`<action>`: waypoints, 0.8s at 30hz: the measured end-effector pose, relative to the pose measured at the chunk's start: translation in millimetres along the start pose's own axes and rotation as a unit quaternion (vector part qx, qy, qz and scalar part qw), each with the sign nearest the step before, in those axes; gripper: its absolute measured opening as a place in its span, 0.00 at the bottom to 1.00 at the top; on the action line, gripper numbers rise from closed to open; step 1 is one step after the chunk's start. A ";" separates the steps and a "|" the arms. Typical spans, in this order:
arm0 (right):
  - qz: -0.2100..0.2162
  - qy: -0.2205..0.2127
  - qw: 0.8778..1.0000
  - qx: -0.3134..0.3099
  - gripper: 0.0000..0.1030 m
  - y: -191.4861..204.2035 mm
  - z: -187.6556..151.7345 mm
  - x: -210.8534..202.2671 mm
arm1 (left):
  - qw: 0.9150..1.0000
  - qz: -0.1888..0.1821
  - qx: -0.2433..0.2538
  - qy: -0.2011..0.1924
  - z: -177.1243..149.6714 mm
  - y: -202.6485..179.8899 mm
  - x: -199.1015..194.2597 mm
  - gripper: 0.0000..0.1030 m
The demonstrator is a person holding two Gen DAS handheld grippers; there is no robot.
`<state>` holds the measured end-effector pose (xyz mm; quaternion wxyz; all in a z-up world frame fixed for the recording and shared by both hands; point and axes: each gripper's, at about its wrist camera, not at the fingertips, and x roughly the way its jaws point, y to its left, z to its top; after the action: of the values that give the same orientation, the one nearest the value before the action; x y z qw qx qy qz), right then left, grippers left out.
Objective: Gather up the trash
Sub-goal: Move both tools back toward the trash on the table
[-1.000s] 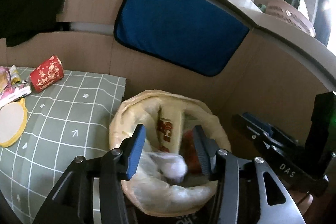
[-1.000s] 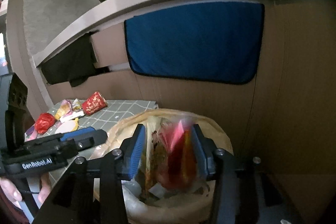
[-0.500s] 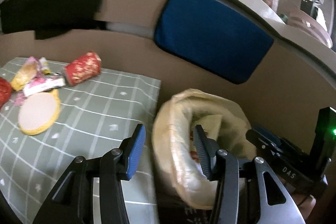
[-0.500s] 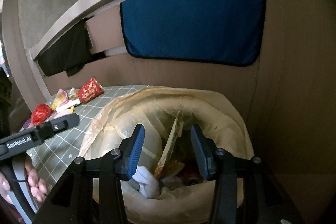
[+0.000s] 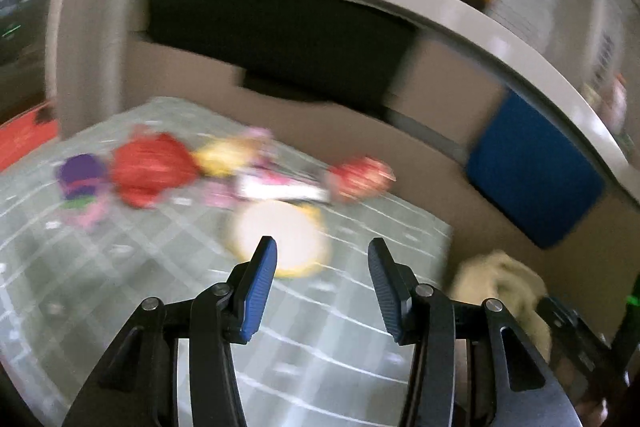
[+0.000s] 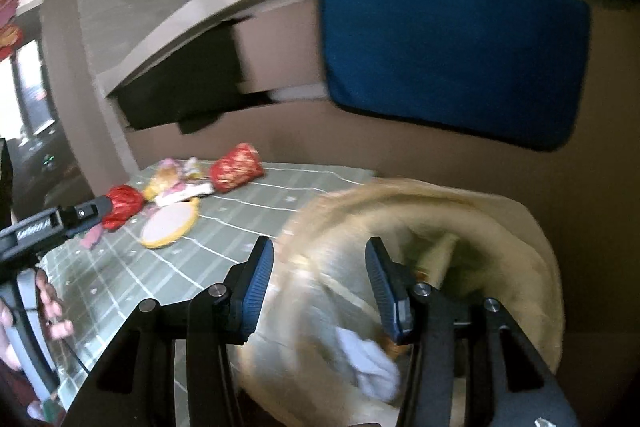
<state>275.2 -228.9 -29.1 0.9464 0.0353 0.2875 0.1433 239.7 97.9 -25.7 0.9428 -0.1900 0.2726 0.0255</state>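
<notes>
Blue-padded and black-framed, the left hand-held gripper [image 5: 318, 281] stands wide with nothing between its pads, aimed at the green grid-patterned cloth surface [image 5: 120, 307]. At its twelve o'clock lies the round white disc with a yellow rim [image 5: 280, 237]; beyond that, from ten to one o'clock, sits blurred litter: a crumpled red wrapper [image 5: 152, 169], a pink-and-white packet [image 5: 280, 187] and a red patterned paper cup [image 5: 360, 177]. I would take the disc first, edge-on, slowing so the pads straddle its rim. The right hand-held gripper [image 6: 318, 283], empty and parted, hangs over the cream plastic-lined trash bin [image 6: 520, 227].
</notes>
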 end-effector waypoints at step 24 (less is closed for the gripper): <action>0.070 0.075 0.989 -0.102 0.44 112.1 -9.0 79.6 | 0.985 0.052 -0.156 0.051 85.9 192.4 139.6 0.49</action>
<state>305.2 -98.6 -62.5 0.9086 -0.0526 0.3380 0.2399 372.6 300.4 -98.2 0.8836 -0.3217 0.3228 0.1071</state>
